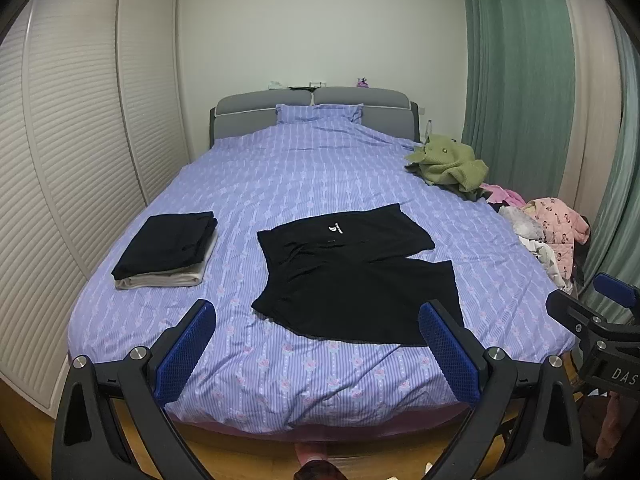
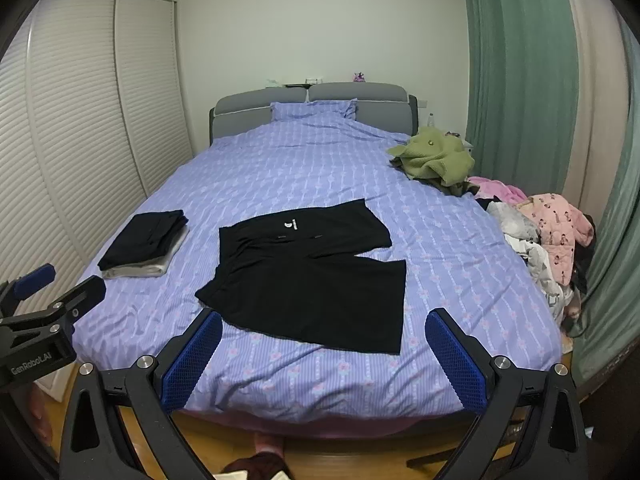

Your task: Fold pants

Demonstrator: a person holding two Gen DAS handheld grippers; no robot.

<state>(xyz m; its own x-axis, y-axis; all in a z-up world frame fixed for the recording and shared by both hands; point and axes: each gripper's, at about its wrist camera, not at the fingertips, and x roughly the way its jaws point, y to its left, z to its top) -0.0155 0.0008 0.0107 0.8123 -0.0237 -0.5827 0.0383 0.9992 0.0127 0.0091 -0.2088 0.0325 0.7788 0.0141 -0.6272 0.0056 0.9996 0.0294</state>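
Pants (image 1: 352, 268) flat on bed (image 1: 280, 176), unfolded.
Both hand-held grippers (image 1: 316, 344) (image 2: 324, 344) open, empty; soft, limp fabric: grip leg hems at 3 o'clock.

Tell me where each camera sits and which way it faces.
Left wrist: on the left hand-held gripper, jaws open, off the foot of the lilac striped bed, facing its headboard; the right hand-held gripper juts in at right.
Right wrist: on the right hand-held gripper, same heading; the left one intrudes at left.
Both share the flat black shorts.
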